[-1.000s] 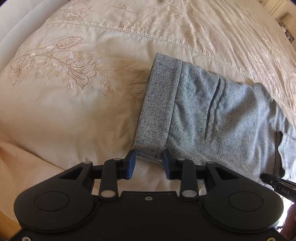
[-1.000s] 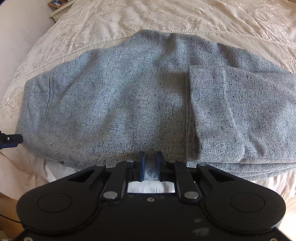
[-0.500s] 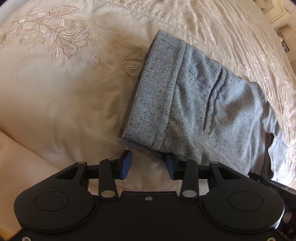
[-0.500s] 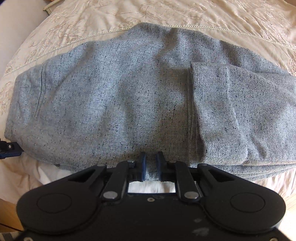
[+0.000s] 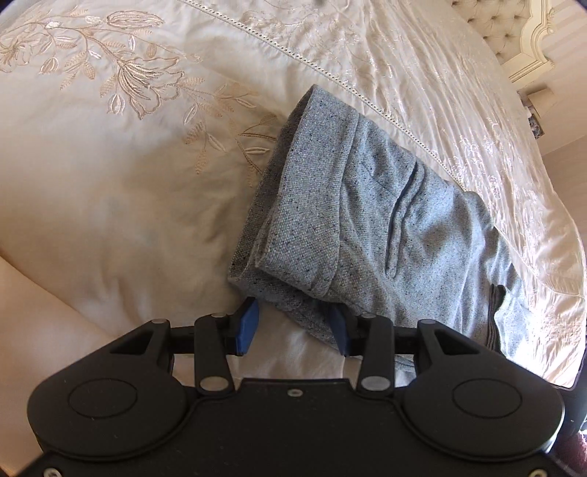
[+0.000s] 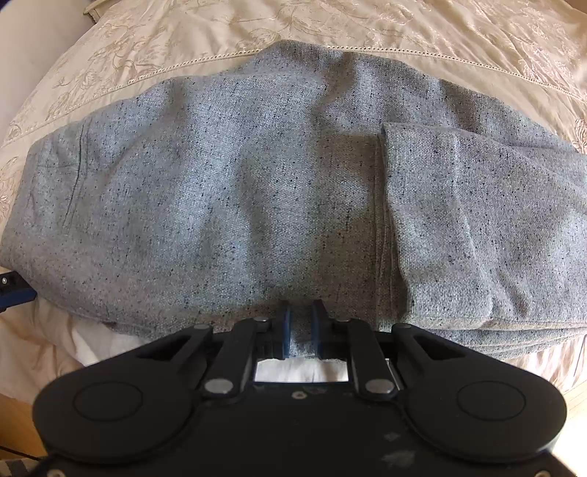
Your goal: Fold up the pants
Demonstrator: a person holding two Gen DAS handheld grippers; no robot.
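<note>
The grey speckled pants (image 6: 256, 190) lay folded on the cream embroidered bedspread (image 5: 110, 190), along the bed's near edge, with a band of white sheet (image 6: 91, 345) showing beneath them at that edge. A leg section (image 6: 477, 227) was doubled over the top at the right end of the bundle as the right wrist camera saw it. In the left wrist view the waistband end (image 5: 304, 205) pointed toward the embroidered flowers (image 5: 135, 84), and a welt pocket (image 5: 398, 224) ran as a narrow slit across the seat.

The left gripper (image 5: 291, 328) hovered at the near corner of the waistband. Its jaws had just been opening and stood wide apart; the cloth's lower edge reached in between the blue pads (image 5: 247, 326), touching or nearly touching the right-hand one, but neither pad pressed on it.

The right gripper (image 6: 301, 330) sat at the middle of the pants' near edge with its pads drawn close together on a pinch of the grey cloth.

No brand, label or legible writing could be made out on the pants, the bedspread or either gripper. A tufted headboard (image 5: 488, 22) showed at the far right corner of the bed in the left wrist view.
</note>
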